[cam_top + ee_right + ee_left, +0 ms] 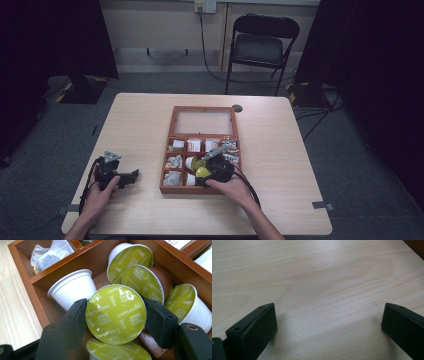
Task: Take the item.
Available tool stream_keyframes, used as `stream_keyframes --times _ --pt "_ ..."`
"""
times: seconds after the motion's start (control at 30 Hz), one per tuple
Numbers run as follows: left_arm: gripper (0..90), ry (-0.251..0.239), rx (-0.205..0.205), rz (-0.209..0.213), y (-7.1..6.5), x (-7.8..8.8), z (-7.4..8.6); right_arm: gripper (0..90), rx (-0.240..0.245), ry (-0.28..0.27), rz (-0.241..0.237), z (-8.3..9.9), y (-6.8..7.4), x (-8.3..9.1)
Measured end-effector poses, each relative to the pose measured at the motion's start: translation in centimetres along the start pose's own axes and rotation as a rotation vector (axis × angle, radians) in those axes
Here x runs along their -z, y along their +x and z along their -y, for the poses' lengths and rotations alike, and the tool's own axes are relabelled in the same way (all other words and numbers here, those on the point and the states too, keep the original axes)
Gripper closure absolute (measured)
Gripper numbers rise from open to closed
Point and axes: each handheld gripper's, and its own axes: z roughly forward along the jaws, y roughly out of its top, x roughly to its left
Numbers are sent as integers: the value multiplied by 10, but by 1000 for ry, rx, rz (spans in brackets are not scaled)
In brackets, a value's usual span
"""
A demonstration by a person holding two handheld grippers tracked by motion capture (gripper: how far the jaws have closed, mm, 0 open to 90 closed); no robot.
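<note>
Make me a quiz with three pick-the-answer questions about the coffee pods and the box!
1. Where is the coffee capsule that the right tool grips?
A. over a compartment of the wooden box
B. on the folding chair
C. on the floor

2. What colour is its foil lid?
A. red
B. yellow-green
C. blue

3. How is the left tool?
A. shut on a tea bag
B. shut on a capsule
C. open, over bare table

Answers:
1 A, since box walls and other capsules surround it in the right gripper view.
2 B, since the lid marked Cappuccino is yellow-green.
3 C, since its jaws stand wide apart with only wood grain between them.
</note>
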Motion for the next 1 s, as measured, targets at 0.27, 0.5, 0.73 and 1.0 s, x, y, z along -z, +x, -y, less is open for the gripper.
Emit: stream_keyframes --times 0.27,0.5,0.73,1.0 --pt "0 2 1 1 0 0 0 379 16 -23 19 0 3 1" --pt "0 1 1 1 0 0 0 380 2 -51 8 0 2 4" --pt "0 1 0 0 0 0 0 380 -2 -70 5 1 2 6" --pt "0 1 1 2 0 0 0 380 -3 -86 6 1 2 8"
